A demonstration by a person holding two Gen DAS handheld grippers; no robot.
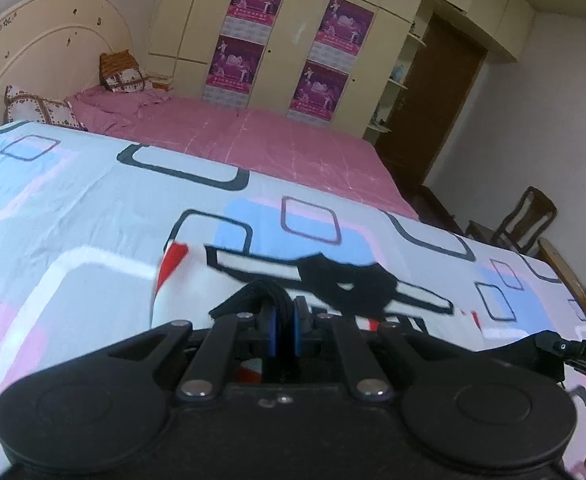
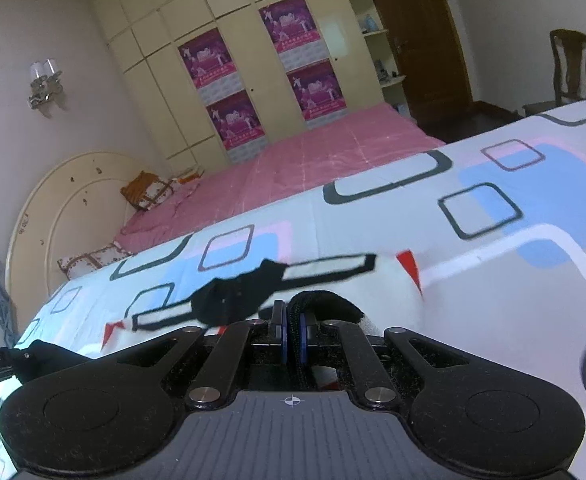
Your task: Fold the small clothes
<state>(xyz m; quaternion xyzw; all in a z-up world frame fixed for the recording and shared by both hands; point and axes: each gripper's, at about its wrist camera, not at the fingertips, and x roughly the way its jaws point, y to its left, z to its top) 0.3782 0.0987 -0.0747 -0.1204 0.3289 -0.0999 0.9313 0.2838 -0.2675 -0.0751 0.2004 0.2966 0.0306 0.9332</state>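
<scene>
A small white garment [image 1: 197,280] with black trim and red patches lies on the patterned bedsheet [image 1: 73,208]. My left gripper [image 1: 286,326] is shut on its black ribbed edge [image 1: 259,294]. In the right wrist view the same garment [image 2: 333,276] lies ahead, and my right gripper [image 2: 291,338] is shut on another part of its black ribbed edge [image 2: 325,304]. A black fabric patch [image 1: 345,280] sits at the garment's middle, also visible in the right wrist view [image 2: 233,300]. The other gripper shows at each view's edge.
A pink bedspread [image 1: 277,148] covers the far half of the bed, with pillows [image 1: 41,110] by the cream headboard [image 1: 33,40]. A cream wardrobe [image 1: 293,40] with purple posters stands behind. A wooden chair [image 1: 529,216] and brown door [image 1: 441,96] are at right.
</scene>
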